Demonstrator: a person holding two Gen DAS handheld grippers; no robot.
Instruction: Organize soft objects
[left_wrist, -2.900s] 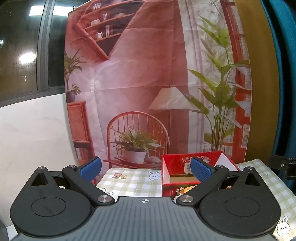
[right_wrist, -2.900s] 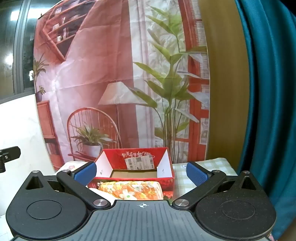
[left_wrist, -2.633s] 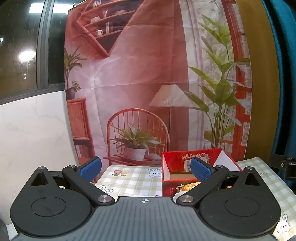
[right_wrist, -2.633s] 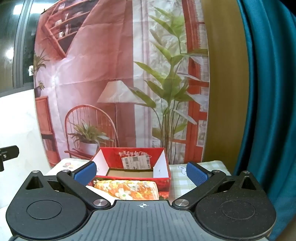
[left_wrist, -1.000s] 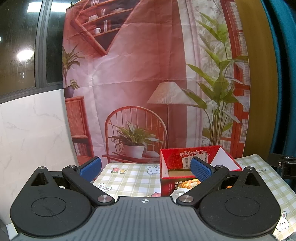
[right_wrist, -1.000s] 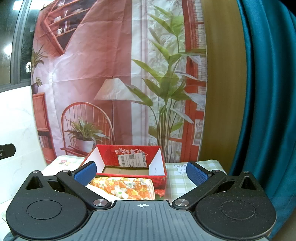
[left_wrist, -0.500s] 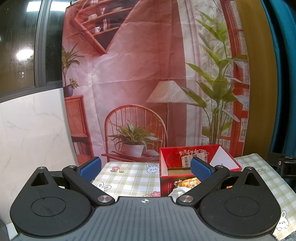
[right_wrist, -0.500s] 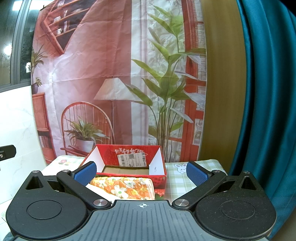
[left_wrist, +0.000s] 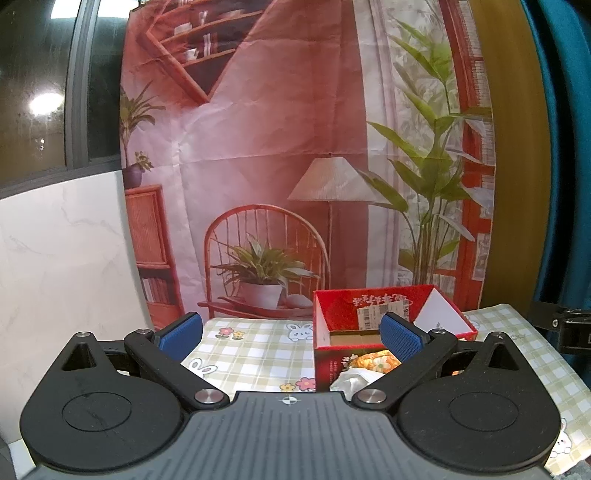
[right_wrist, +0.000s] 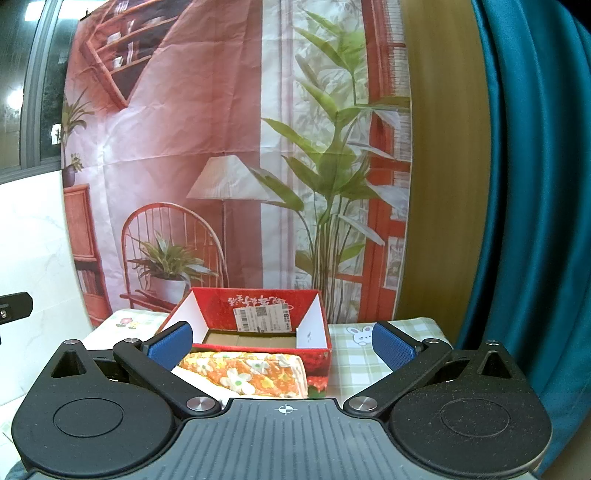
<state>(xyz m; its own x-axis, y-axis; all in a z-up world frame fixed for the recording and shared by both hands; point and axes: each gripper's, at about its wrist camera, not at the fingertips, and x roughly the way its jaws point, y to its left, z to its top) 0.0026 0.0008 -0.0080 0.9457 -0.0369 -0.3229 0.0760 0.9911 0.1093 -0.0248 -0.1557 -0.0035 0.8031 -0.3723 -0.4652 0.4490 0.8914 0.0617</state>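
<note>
Nearest in the right wrist view, right gripper (right_wrist: 282, 341), jaws spread wide with blue pads (right_wrist: 392, 347) well apart, holding nothing. Just beyond and between the fingers, a folded orange floral cloth (right_wrist: 245, 374) lying on the table, touching or just in front of the near wall of a red cardboard box (right_wrist: 255, 314). Under the cloth's left edge, a bit of white fabric (too hidden to tell what it is). Box open at the top, white side flaps raised, a shipping label on the inner far wall, brown floor bare as far as visible.

In the left wrist view, left gripper (left_wrist: 290, 338) likewise wide open and empty, above a green checked tablecloth (left_wrist: 255, 354) printed with rabbits and flowers. The same red cardboard box (left_wrist: 336, 314) off to the right, behind the right fingertip; the floral cloth (left_wrist: 375, 362) just in front of it, with white crumpled material beside.

Farther back, a printed backdrop (right_wrist: 221, 147) of a chair, lamp and plants hanging behind the table. To the right, a teal curtain (right_wrist: 535, 184). At left, a white marble wall (left_wrist: 62, 258) below a dark window.
</note>
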